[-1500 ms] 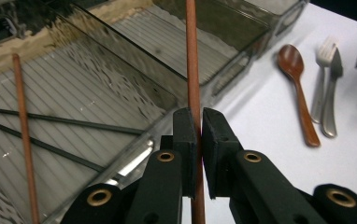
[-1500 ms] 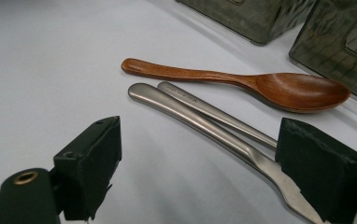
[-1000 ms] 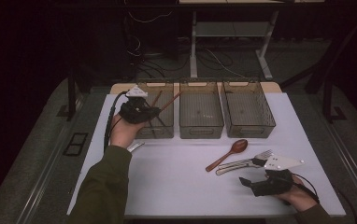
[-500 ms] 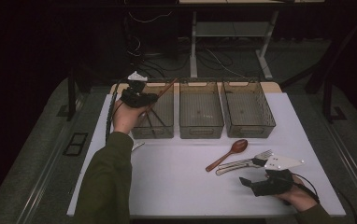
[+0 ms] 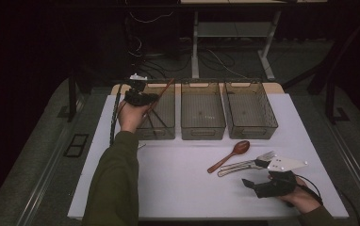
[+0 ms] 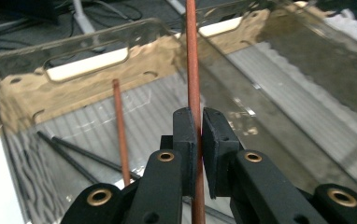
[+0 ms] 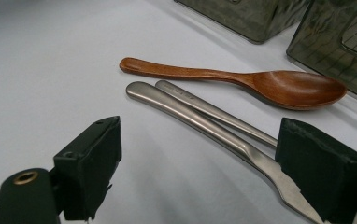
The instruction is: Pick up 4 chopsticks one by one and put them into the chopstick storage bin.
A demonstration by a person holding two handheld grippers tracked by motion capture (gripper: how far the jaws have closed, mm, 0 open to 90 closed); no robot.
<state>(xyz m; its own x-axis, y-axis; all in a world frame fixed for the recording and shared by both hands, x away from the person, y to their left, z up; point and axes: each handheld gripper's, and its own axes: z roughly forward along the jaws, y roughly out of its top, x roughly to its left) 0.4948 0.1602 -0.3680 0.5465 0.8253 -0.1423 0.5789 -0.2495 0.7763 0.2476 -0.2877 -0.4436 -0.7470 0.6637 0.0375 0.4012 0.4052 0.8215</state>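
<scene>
our left gripper (image 6: pixel 196 140) clamps a brown chopstick (image 6: pixel 193 70) over the left bin (image 5: pixel 161 129); right gripper (image 7: pixel 200 168) hangs wide open, empty, near the fork (image 7: pixel 204 122). releasing while the stick stands steep could tip it over the wall.

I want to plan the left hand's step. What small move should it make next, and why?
Probably lower a little and open. The left hand-held gripper is shut on a brown chopstick above the left bin, where another brown chopstick and black ones already lie, so it seems to belong there.
</scene>
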